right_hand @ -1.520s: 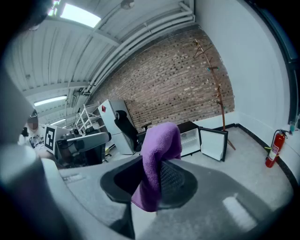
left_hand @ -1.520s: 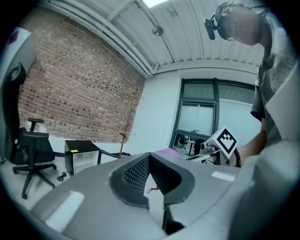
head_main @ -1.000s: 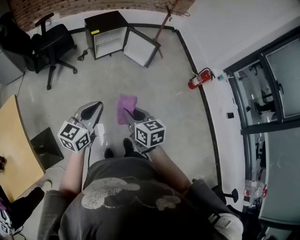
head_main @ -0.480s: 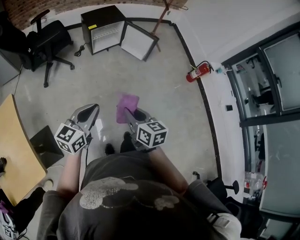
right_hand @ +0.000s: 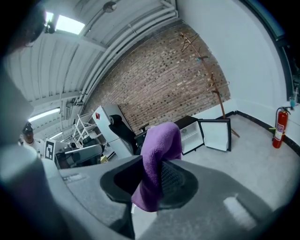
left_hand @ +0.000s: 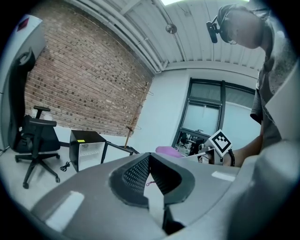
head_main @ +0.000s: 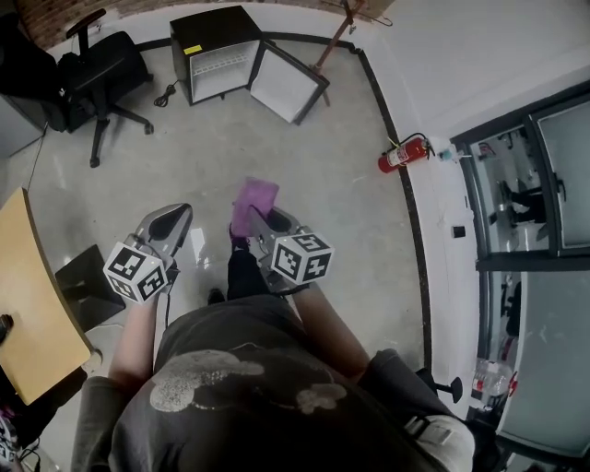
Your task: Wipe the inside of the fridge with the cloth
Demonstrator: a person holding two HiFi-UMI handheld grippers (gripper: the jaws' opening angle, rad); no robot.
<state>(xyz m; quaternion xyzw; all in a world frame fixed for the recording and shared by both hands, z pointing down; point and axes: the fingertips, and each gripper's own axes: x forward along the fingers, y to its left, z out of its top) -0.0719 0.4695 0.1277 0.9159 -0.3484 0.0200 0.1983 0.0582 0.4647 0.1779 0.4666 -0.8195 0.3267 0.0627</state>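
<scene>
At the far left, the corner of a wooden bench (head_main: 26, 304) juts in, and beyond it a black office chair (head_main: 97, 74) stands by the brick wall. The person holds the left hand-held gripper (head_main: 178, 215) out low over the grey floor (head_main: 323, 194). Its jaws are clenched tip to tip with nothing between them but a wisp of pink thread.

Well ahead of both grippers, against the wall, sits the small black fridge (head_main: 212, 28). Its white door (head_main: 288, 88) is swung wide open to the right and the white inside is bare to view.

Just beside the left gripper, the right hand-held gripper (head_main: 259, 221) is grasping the purple cloth (head_main: 255, 198). The cloth (right_hand: 157, 154) is pinched between the dark pads, its bulk standing up past the jaw tips and a fold hanging down behind them. It is held in the air well apart from the fridge, which shows beyond it in the right gripper view.

Farther right, a red fire extinguisher (head_main: 404, 153) stands at the foot of the white wall, near the dark-framed windows (head_main: 535, 166).
</scene>
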